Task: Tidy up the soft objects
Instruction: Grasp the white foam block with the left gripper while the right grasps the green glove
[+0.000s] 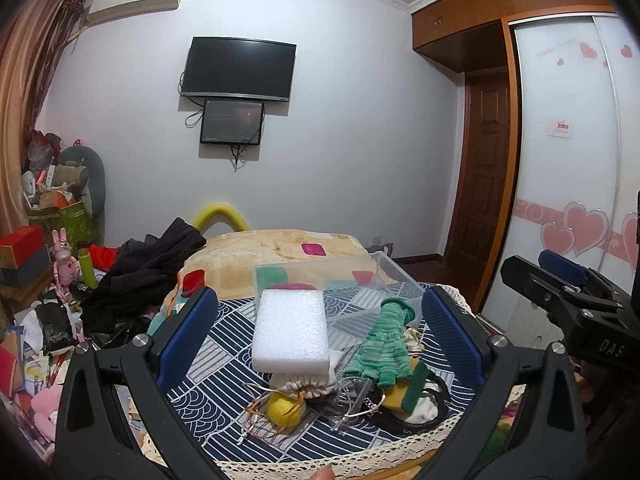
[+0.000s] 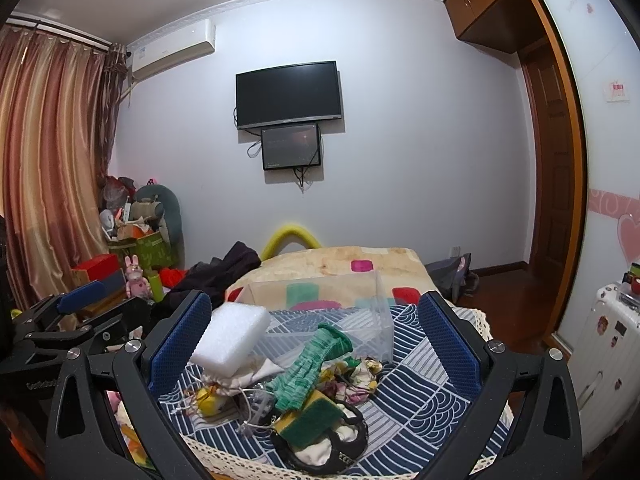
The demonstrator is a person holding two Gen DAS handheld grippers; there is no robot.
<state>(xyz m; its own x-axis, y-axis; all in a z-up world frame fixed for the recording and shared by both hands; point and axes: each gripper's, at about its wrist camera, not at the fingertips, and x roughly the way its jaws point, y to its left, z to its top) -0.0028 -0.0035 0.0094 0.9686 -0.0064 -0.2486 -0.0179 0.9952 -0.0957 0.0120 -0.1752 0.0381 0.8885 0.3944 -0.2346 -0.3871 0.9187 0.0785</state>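
Hovering with both left tongs [image 1: 316, 332] and right tongs [image 2: 314, 344] spread wide and empty over the near pile, where white foam block [image 1: 291, 330] leans on drawstring pouch [image 1: 304, 386] beside green knit sock [image 1: 386, 346], risking toppling it beside clear box [image 1: 360, 280].

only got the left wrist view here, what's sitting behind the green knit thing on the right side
Observer: A crumpled floral cloth lies just right of the green knit piece, by the clear box.
Operator: and the sponge, what's under it
Observer: The yellow-green sponge rests on a white pad inside a black strap loop.
Operator: where's my left tool
Observer: The left tool hangs off the table's left, open and empty.
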